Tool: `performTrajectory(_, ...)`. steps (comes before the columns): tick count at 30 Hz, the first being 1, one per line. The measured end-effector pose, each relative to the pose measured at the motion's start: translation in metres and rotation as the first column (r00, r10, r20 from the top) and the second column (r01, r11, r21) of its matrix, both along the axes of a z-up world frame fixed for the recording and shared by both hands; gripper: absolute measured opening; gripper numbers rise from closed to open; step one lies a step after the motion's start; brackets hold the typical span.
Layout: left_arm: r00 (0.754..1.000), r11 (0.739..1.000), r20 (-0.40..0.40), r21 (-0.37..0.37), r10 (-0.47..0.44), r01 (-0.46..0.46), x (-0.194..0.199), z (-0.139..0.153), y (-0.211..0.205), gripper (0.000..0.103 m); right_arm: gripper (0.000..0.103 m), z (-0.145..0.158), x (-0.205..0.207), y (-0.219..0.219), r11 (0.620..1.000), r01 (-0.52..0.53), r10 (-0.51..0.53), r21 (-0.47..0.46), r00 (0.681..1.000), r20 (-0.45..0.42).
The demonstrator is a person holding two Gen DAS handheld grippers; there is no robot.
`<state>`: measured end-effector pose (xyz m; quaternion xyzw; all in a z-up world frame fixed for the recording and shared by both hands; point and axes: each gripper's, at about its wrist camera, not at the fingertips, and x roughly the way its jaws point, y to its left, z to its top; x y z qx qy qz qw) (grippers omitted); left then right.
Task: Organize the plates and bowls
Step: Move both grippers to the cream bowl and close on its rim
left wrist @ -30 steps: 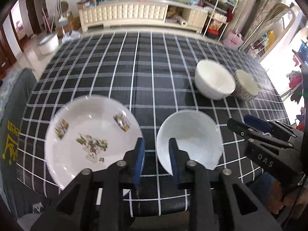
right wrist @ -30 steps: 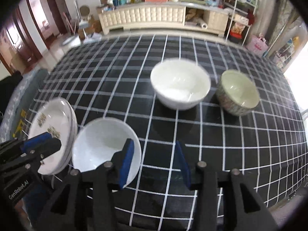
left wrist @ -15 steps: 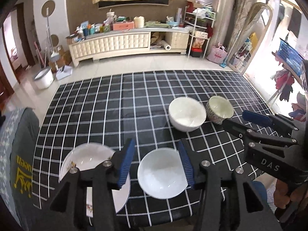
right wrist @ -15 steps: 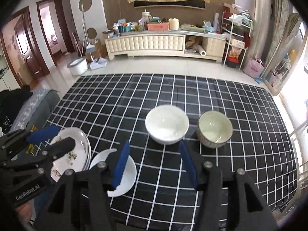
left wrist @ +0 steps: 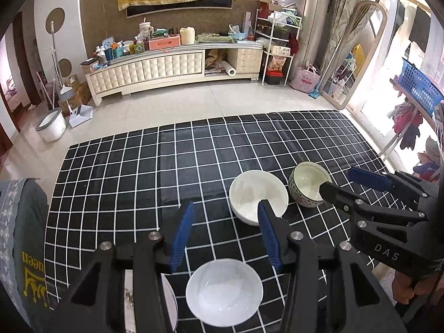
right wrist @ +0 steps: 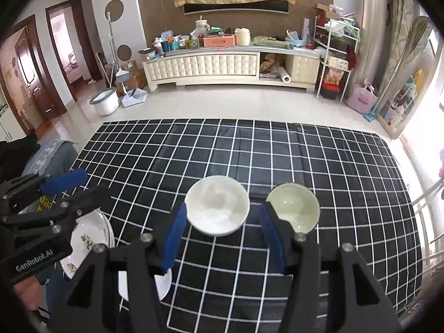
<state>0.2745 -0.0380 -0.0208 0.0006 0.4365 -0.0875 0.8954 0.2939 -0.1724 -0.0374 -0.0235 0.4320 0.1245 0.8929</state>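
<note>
With fingers (left wrist: 183, 230) spread wide, both grippers hold nothing.

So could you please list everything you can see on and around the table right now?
white bowl: one, plain white, middle of the table
patterned bowl: one, pale green inside with a patterned outside, just right of the white bowl
near white bowl: one, white, at the table's near edge
floral plate: at least one, white with flower prints, near left corner, partly hidden
tablecloth: one, black with a white grid, covering the table
TV cabinet: one, cream, along the far wall, cluttered on top
basin: one, white, on the floor at left
left gripper: one, black with blue pads, open, empty
right gripper: one, black with blue pads, open, empty
</note>
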Motion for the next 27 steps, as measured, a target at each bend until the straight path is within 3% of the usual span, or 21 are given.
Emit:
performTrajectory(9,0.995,1.0,-0.093,0.015,-0.026,0.028,0.047,-0.031,-0.013,0.045,0.059,-0.021,0.039,-0.004,1.0,-0.008,0.007,-0.024,0.999,-0.044)
performTrajectory(12,0.991,0.999,-0.129,0.032,-0.029,0.034,0.062,-0.046,-0.018,0.045,0.059,-0.034,0.052,-0.005,0.999,-0.018,0.016,-0.028,0.997,-0.072)
performTrajectory(15,0.978,0.999,-0.205,-0.021,-0.038,0.034,0.078,-0.067,-0.018,0.045,0.059,-0.051,0.064,-0.003,0.998,-0.043,0.038,-0.04,0.993,-0.11)
performTrajectory(22,0.963,0.999,-0.267,-0.007,-0.038,0.037,0.096,-0.101,-0.023,0.045,0.059,-0.088,0.081,-0.003,0.995,-0.082,0.073,-0.052,0.984,-0.164)
performTrajectory(24,0.961,0.999,-0.272,0.006,-0.044,0.047,0.099,-0.107,-0.025,0.04,0.059,-0.095,0.083,-0.004,0.994,-0.094,0.085,-0.045,0.981,-0.172)
performTrajectory(27,0.953,0.998,-0.299,-0.004,-0.057,0.059,0.104,-0.116,-0.026,0.03,0.05,-0.104,0.088,-0.004,0.994,-0.104,0.095,-0.038,0.978,-0.187)
